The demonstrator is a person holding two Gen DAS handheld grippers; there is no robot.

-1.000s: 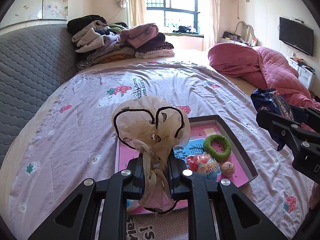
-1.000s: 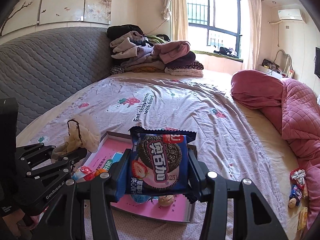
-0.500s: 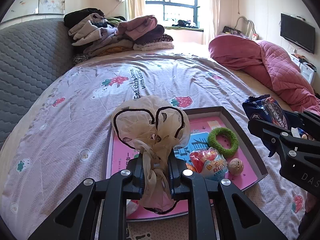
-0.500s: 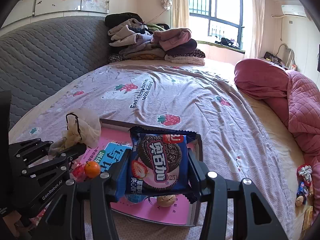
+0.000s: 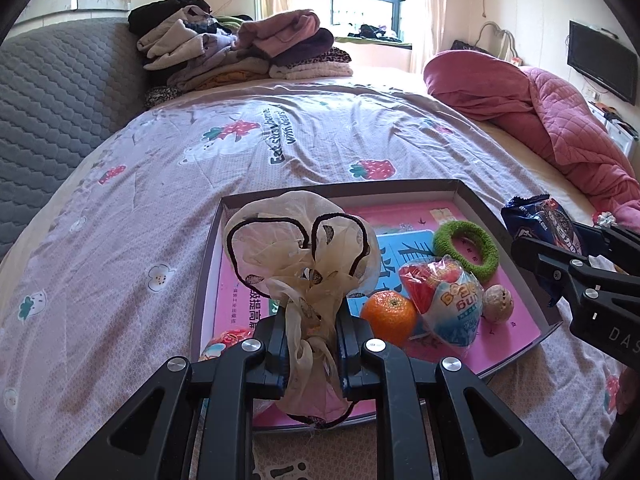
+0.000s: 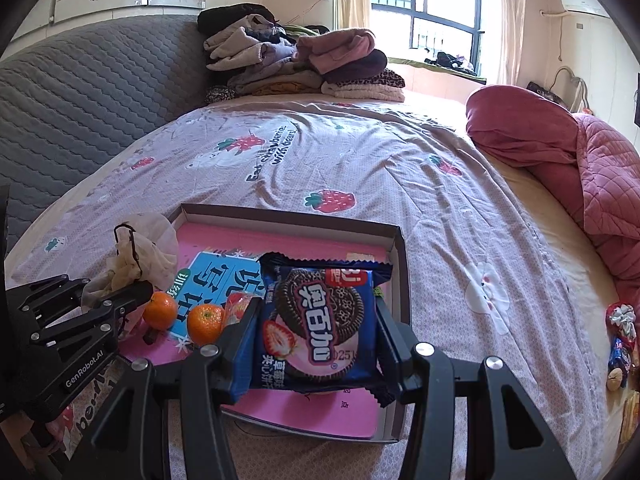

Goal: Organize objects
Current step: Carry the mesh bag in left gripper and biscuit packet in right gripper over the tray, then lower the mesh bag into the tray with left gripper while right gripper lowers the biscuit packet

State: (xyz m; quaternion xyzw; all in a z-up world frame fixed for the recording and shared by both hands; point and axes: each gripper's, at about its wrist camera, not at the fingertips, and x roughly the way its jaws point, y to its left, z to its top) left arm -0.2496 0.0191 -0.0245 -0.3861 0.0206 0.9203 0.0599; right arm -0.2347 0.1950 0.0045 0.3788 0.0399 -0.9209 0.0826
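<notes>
Two hand-held grippers above a shallow cardboard tray [image 5: 460, 189] lying on a strawberry-print bedsheet [image 5: 280, 140]. The left gripper [image 5: 314, 344] has its jaws pressed together on the gathered stem of a beige gauze hair bow [image 5: 300, 248], whose black-edged loops fan out just ahead of the fingertips, over the tray's near left part. The right gripper [image 6: 316, 332] pinches a blue Oreo strawberry cookie packet [image 6: 320, 320] by its two side edges, face toward the camera, held above the tray's right half. Already lying in the tray, beyond and between the two tools: a mandarin orange [image 5: 388, 316], a second mandarin [image 6: 160, 311], a red-and-blue snack pouch [image 5: 444, 304], a green fuzzy ring [image 5: 466, 250], a small tan ball [image 5: 497, 303] and a blue-and-pink printed booklet [image 6: 216, 280] beneath them. By this layout the sorting appears well advanced: several items are collected, and both held items have yet to be set down. A few small wrapped objects [image 6: 620, 332] lie on the sheet well to the right of the right tool, beside a pink quilt [image 6: 580, 160], and probably remain to be gathered.
</notes>
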